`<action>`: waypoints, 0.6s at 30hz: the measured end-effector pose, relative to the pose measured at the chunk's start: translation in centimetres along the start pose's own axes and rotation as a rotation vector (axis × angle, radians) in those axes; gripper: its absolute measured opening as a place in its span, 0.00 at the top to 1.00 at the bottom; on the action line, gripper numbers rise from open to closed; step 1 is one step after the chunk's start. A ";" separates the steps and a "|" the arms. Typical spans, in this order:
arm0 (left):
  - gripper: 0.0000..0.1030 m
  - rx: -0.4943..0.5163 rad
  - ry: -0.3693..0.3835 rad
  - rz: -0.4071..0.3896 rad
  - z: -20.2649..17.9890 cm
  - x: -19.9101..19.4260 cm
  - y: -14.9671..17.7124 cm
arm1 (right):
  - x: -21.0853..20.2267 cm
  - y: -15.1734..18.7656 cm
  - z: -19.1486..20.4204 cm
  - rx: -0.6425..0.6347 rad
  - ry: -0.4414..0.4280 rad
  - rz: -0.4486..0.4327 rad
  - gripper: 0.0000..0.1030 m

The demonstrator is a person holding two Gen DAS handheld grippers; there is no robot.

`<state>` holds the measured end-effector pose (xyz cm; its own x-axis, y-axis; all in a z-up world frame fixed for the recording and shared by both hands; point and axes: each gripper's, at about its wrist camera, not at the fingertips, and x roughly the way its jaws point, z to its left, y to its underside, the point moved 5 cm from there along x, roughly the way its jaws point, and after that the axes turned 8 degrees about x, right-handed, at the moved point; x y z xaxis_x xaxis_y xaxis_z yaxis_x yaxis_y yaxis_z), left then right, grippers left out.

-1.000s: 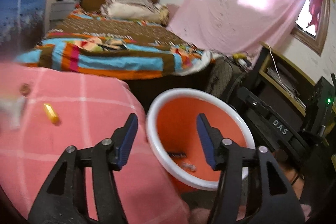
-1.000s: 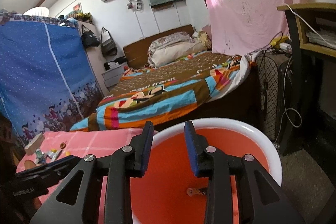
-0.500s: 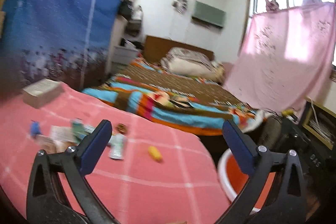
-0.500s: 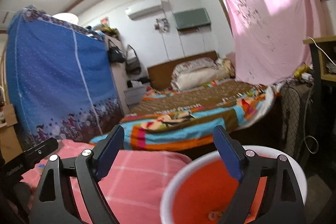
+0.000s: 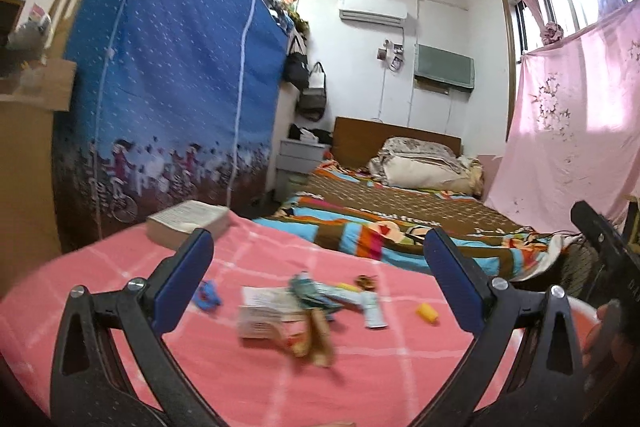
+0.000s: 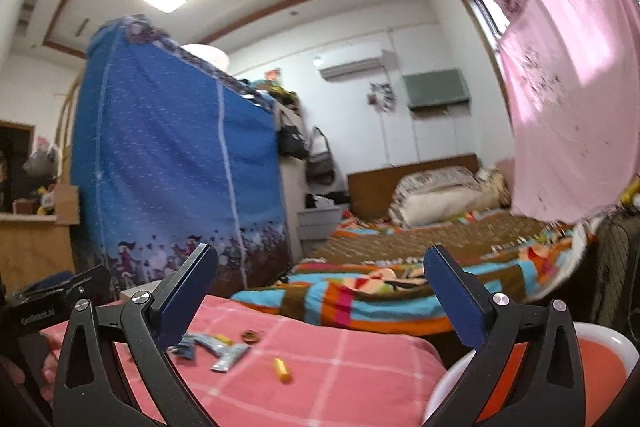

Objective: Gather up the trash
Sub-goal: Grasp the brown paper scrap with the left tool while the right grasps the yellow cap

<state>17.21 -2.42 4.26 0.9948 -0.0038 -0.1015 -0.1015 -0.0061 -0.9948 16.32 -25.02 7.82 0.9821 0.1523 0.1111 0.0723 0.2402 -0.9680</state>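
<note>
Litter point(image 5: 304, 301) lay on the pink surface point(image 5: 248, 375). Left hand-held gripper point(image 5: 316, 277) and right hand-held gripper point(image 6: 320, 283) gaped wide, empty. Reaching step; next, probably closing on one piece.

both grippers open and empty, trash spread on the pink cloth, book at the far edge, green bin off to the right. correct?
One error: the bin is orange inside with a white rim, not green, as the right wrist view shows. The rest holds: left gripper and right gripper are open and empty, trash is spread on the pink cloth, and the book sits at its far edge.
</note>
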 end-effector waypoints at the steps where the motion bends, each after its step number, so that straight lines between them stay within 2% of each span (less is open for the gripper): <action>1: 0.00 0.013 -0.005 -0.002 0.4 -0.2 0.3 | 0.1 0.2 0.6 -0.017 -0.008 -0.004 0.00; 6: 0.00 0.074 -0.025 -0.005 1.2 -0.6 1.7 | 0.7 1.3 2.8 -0.101 -0.025 0.001 0.00; 11: 0.00 0.046 0.005 0.053 1.6 0.2 2.2 | 2.0 2.8 3.1 -0.122 -0.023 0.057 0.00; 16: 0.00 0.029 0.067 0.166 1.3 1.8 3.5 | 4.0 4.5 2.4 -0.112 0.028 0.171 0.00; 18: 0.00 0.032 0.093 0.245 0.9 2.9 4.3 | 5.2 5.6 1.8 -0.104 0.053 0.246 0.00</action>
<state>19.62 -1.60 -0.33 0.9358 -0.0931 -0.3401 -0.3380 0.0377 -0.9404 21.51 -21.11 3.42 0.9798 0.1431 -0.1395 -0.1548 0.1022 -0.9826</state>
